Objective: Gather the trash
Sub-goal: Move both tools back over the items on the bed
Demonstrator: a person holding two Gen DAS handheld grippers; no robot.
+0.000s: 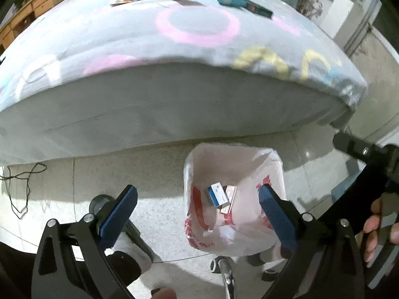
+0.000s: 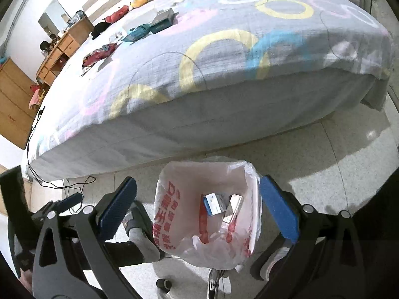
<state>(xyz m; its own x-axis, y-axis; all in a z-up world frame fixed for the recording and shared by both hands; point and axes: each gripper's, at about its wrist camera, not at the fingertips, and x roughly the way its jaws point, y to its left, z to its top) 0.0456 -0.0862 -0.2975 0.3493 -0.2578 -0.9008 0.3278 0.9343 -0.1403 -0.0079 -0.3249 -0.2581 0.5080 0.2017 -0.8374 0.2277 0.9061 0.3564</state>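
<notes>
A bin lined with a white plastic bag with red print (image 1: 234,224) stands on the floor below the bed; it also shows in the right wrist view (image 2: 207,224). Inside lie a blue-and-white box (image 1: 218,194) (image 2: 212,204) and a silvery pink box (image 1: 230,198) (image 2: 234,208). My left gripper (image 1: 199,211) is open and empty above the bin. My right gripper (image 2: 199,209) is open and empty above the bin too. On the bed lie a teal box (image 2: 137,33), a dark box (image 2: 163,21) and a red wrapper (image 2: 99,53).
The bed with a ring-patterned sheet (image 2: 224,57) fills the upper view. Plush toys (image 2: 139,0) line its far side. A wooden dresser (image 2: 62,49) stands at the left. A black cable (image 1: 17,186) lies on the tiled floor. My feet (image 2: 142,234) stand beside the bin.
</notes>
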